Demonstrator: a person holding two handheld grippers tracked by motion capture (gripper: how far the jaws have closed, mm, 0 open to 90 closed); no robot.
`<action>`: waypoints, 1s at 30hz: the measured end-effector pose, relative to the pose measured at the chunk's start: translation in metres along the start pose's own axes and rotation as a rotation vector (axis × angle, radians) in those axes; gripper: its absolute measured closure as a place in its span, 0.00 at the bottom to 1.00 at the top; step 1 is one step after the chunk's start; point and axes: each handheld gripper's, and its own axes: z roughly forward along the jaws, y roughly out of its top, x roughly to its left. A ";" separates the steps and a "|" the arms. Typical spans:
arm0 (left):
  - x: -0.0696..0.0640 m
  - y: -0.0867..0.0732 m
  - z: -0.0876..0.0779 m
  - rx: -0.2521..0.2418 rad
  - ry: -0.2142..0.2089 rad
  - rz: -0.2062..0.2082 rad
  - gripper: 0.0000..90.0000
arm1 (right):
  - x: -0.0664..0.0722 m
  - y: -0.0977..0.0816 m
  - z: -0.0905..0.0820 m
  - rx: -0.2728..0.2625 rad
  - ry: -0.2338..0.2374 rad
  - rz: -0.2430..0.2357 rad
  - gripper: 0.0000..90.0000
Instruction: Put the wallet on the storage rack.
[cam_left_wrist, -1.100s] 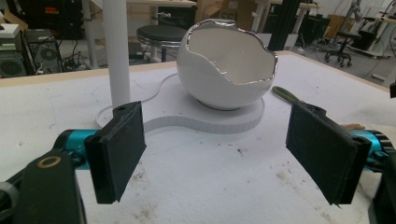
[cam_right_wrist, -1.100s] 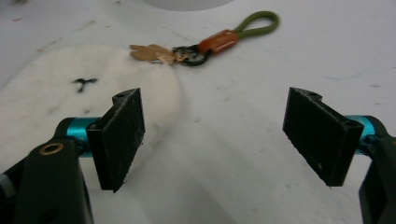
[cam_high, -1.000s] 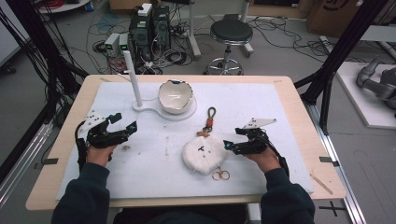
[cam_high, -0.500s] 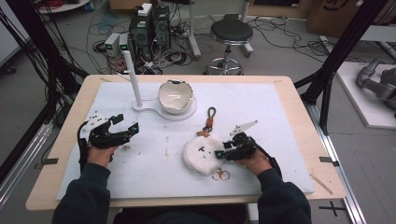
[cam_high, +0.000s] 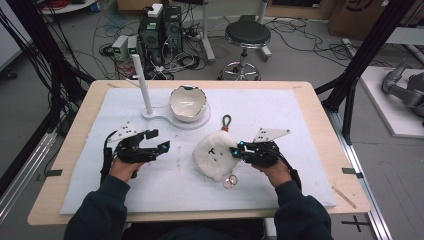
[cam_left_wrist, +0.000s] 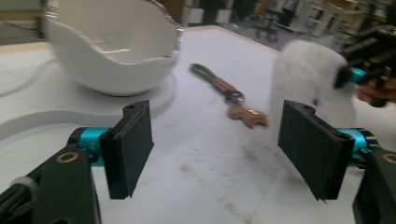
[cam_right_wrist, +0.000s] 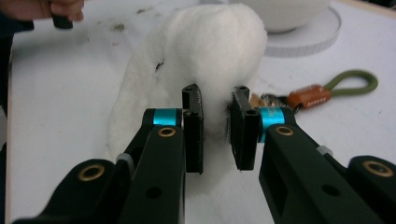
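Right gripper view: right claw (cam_right_wrist: 215, 130) has just been closing and now pinches the white plush keychain (cam_right_wrist: 205, 60). Beyond it, left claw (cam_high: 152, 141) approaches, jaws wide, empty. Grasp step; next, probably a careful lift off the table (cam_high: 300, 115).

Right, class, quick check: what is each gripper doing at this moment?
Left gripper: open, nothing between its jaws, which have just been closing a little.
Right gripper: just closed, pinching the white plush toy.
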 end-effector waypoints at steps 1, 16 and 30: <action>0.000 0.000 0.000 0.000 0.000 0.000 0.32 | 0.000 0.000 0.000 0.000 0.000 0.000 0.87; -0.033 -0.003 0.034 0.101 -0.171 0.116 0.78 | 0.020 0.014 0.010 -0.075 0.021 -0.069 0.86; -0.030 0.006 0.015 -0.103 -0.256 0.141 0.87 | 0.004 0.002 0.026 0.035 0.115 0.099 0.40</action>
